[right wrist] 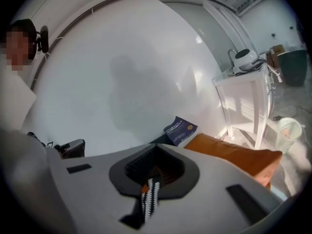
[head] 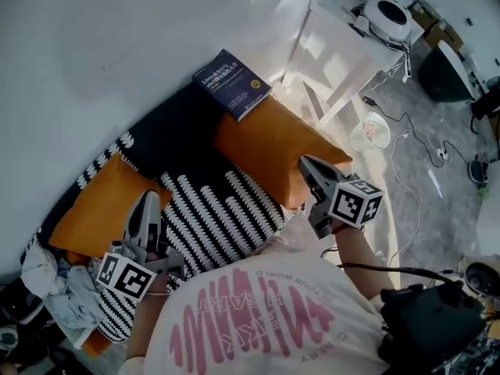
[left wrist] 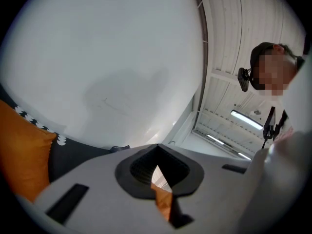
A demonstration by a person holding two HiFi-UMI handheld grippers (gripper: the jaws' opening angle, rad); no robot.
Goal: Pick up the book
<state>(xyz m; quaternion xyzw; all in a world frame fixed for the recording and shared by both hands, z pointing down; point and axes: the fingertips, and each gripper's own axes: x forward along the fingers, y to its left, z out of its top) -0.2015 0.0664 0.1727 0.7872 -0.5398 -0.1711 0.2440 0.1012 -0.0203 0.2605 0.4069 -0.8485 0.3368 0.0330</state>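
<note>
A dark blue book (head: 232,83) leans against the white wall at the far end of a black-and-white patterned cover (head: 219,209); in the right gripper view the book (right wrist: 180,129) stands beyond an orange cushion (right wrist: 234,152). My right gripper (head: 306,164) hovers over that cushion (head: 273,147), well short of the book, its jaws together and empty (right wrist: 155,152). My left gripper (head: 145,201) sits near the person's body over the patterned cover, beside a second orange cushion (head: 101,209), also shut on nothing (left wrist: 157,149).
A white side table (head: 336,45) with a round white device (head: 388,12) stands right of the book. A small fan (head: 369,133) and cables lie on the floor. Crumpled clothes (head: 55,287) are piled at lower left.
</note>
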